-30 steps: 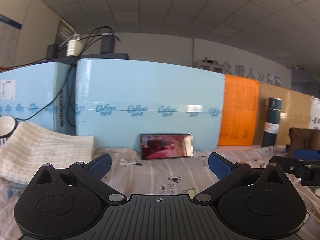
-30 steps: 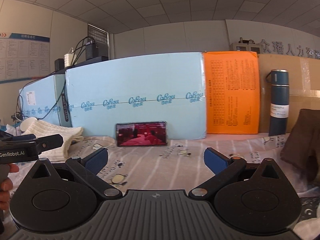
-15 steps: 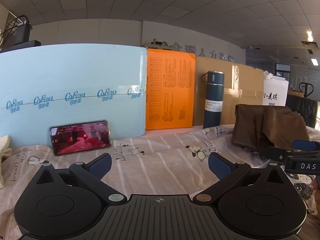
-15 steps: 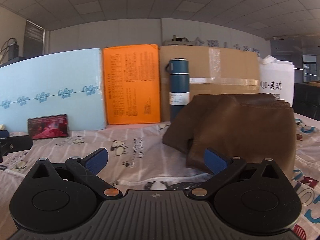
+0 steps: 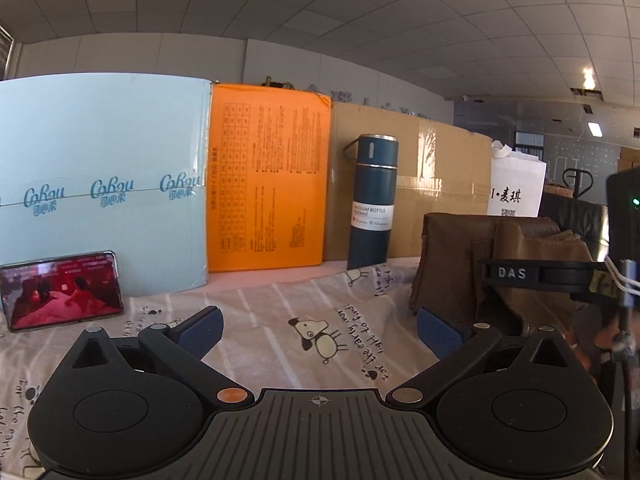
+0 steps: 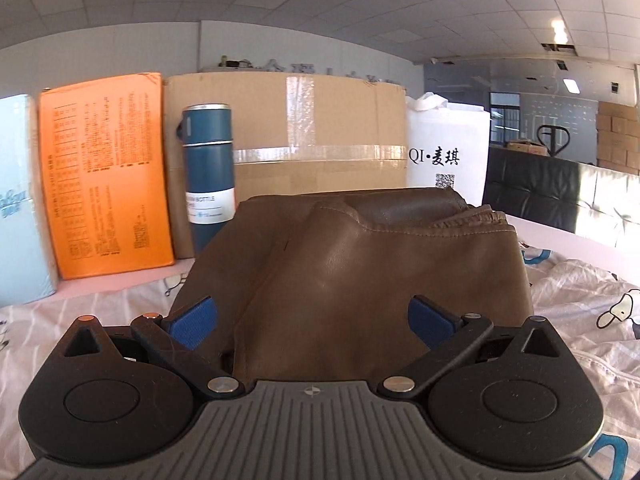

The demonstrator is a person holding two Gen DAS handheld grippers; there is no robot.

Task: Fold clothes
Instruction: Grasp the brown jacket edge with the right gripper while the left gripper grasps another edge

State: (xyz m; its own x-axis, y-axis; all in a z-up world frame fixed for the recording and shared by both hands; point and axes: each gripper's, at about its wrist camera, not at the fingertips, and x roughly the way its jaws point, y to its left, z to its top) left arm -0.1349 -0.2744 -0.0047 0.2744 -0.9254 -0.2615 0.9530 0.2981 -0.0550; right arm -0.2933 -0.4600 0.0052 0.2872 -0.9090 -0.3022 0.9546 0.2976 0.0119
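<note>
A brown leather-like garment (image 6: 360, 272) lies in a rumpled heap on the printed sheet (image 5: 280, 328). In the right wrist view it fills the middle, and my right gripper (image 6: 312, 320) is open with the garment's near edge between its blue pads, not clamped. In the left wrist view the garment (image 5: 452, 264) sits at the right, partly behind the right gripper's black body (image 5: 540, 276). My left gripper (image 5: 318, 330) is open and empty above the sheet, left of the garment.
A dark blue vacuum bottle (image 5: 372, 204) stands behind the garment. An orange box (image 5: 268, 184), a cardboard box (image 5: 440, 172), a light blue package (image 5: 100, 184) and a white bag (image 6: 448, 160) line the back. A phone (image 5: 62, 290) leans at the left.
Both grippers have swung right, away from the folded white towel at the left. The right gripper has come up close to the brown garment. Both stay open.
</note>
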